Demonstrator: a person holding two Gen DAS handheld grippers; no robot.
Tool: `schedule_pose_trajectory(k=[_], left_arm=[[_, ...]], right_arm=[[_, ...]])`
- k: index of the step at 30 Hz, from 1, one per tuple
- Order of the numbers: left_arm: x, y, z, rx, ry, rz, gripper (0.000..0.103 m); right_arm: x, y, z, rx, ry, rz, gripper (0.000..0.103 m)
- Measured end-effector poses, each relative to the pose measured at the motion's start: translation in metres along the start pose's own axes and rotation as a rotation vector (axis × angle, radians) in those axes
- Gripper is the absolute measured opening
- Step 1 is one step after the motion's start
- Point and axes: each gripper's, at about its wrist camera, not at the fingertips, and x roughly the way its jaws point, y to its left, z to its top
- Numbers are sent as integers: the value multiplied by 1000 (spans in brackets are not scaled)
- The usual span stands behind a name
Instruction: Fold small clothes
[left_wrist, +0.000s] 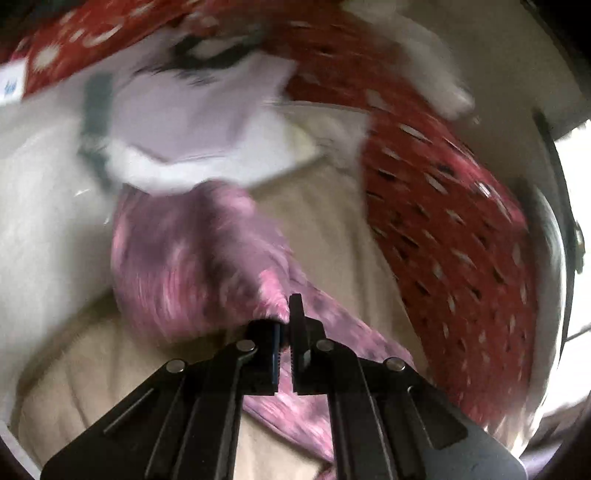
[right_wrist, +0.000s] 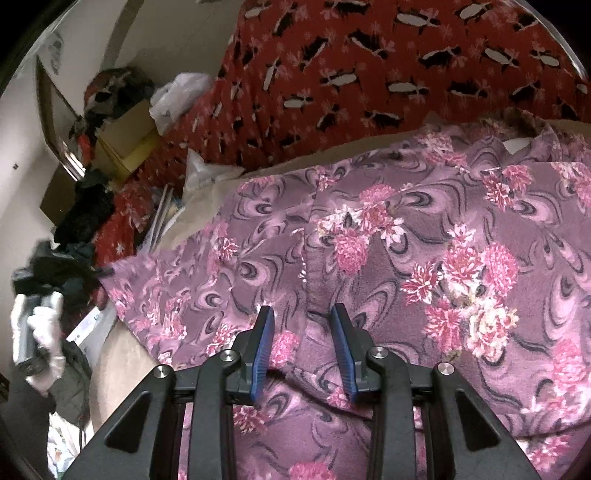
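Note:
A purple garment with pink flowers (right_wrist: 406, 229) lies spread over a beige surface (right_wrist: 122, 350). My right gripper (right_wrist: 303, 317) hovers just above its middle, open, with blue pads on either side of a seam. In the blurred left wrist view, my left gripper (left_wrist: 286, 314) is shut on a bunched corner of the same purple garment (left_wrist: 192, 254) and holds it lifted over the beige surface (left_wrist: 325, 229). The left gripper also shows at the far left of the right wrist view (right_wrist: 37, 258), held by a white-gloved hand (right_wrist: 48, 332).
A red patterned fabric (right_wrist: 351, 74) lies behind the garment and also shows in the left wrist view (left_wrist: 443, 221). Cardboard boxes (right_wrist: 122, 136), a plastic bag (right_wrist: 177, 96) and dark clothes (right_wrist: 88, 210) are piled at the left. A lilac and white cloth (left_wrist: 192, 122) lies beyond the left gripper.

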Motion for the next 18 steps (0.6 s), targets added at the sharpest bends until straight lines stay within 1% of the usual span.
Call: schedule_pose_trajectory(k=[2, 3, 5, 6, 7, 8, 11, 12, 13, 14, 15, 16, 17, 18], left_arm=[[-10, -35, -13, 85, -9, -24, 2], [-13, -45, -16, 106, -6, -35, 2], [-17, -77, -32, 162, 7, -64, 2], [-20, -86, -38, 184, 11, -75, 2], [-20, -105, -50, 221, 18, -88, 2], [-22, -116, -58, 244, 25, -96, 2], [-18, -154, -90, 304, 68, -139, 2], [-16, -165, -100, 321, 83, -151, 2], [-13, -177, -112, 339, 99, -162, 2], [-7, -191, -126, 360, 119, -170, 2], [0, -204, -141, 377, 146, -179, 2], [4, -211, -151, 386, 165, -185, 2], [15, -223, -169, 401, 197, -190, 2], [22, -229, -180, 410, 212, -187, 2]], right_arm=[[-7, -2, 1, 9, 0, 2, 33], [-24, -9, 2, 22, -22, -11, 34], [-44, -21, 2, 11, -43, -66, 35], [-54, -29, 2, 1, -52, -101, 35], [-66, -39, 3, -6, -61, -143, 35], [-66, -39, 3, -6, -61, -143, 35], [-101, -74, 2, -14, -99, -281, 36], [-121, -97, 0, -9, -122, -367, 39], [-130, -110, -3, 3, -129, -403, 42], [-136, -123, -8, 27, -129, -421, 43], [-138, -135, -13, 55, -118, -425, 47], [-138, -148, -18, 84, -103, -412, 47], [-141, -156, -26, 89, -128, -367, 47], [-144, -157, -31, 72, -165, -345, 48]])
